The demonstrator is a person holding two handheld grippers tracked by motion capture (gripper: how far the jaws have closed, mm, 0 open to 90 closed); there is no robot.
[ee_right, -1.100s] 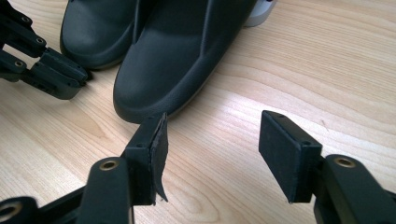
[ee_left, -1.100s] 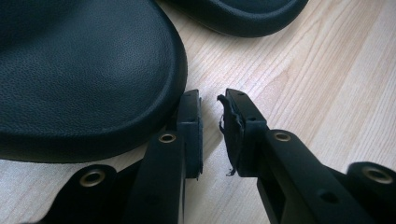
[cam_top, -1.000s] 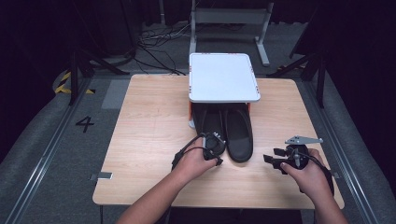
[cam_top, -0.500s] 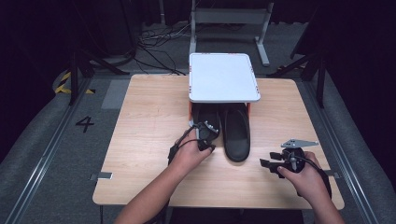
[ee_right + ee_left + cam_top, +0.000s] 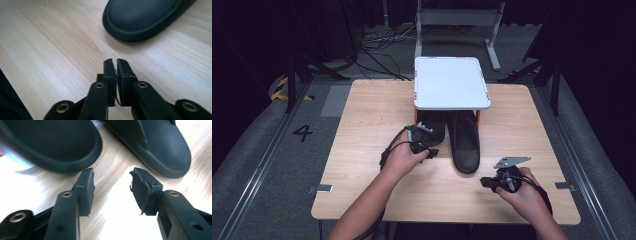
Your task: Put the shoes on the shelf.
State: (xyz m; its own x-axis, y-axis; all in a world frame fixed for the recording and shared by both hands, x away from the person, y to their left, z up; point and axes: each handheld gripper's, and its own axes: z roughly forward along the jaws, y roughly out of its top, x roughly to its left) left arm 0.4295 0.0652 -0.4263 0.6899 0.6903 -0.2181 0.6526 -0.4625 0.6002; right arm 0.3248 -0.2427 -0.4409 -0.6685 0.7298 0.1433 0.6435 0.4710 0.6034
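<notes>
Two black shoes lie side by side, partly under a white-topped shelf (image 5: 451,82). The left shoe (image 5: 432,131) (image 5: 50,147) is tucked farther under than the right shoe (image 5: 465,145) (image 5: 155,145), whose near end sticks out toward me. My left gripper (image 5: 432,150) (image 5: 112,177) is open and empty, a little short of the left shoe's near end. My right gripper (image 5: 485,182) (image 5: 115,62) hovers over bare wood near the front right, shut with nothing in it. The rounded end of the right shoe (image 5: 142,20) lies ahead of it.
The wooden table (image 5: 362,125) has bare room on its left, right and front. The shelf stands on orange legs at the table's far middle. Beyond the table are dark floor, cables and a metal stand (image 5: 457,20).
The left shoe has slid farther under the shelf. My left hand followed it and then drew slightly left. The right hand has barely moved.
</notes>
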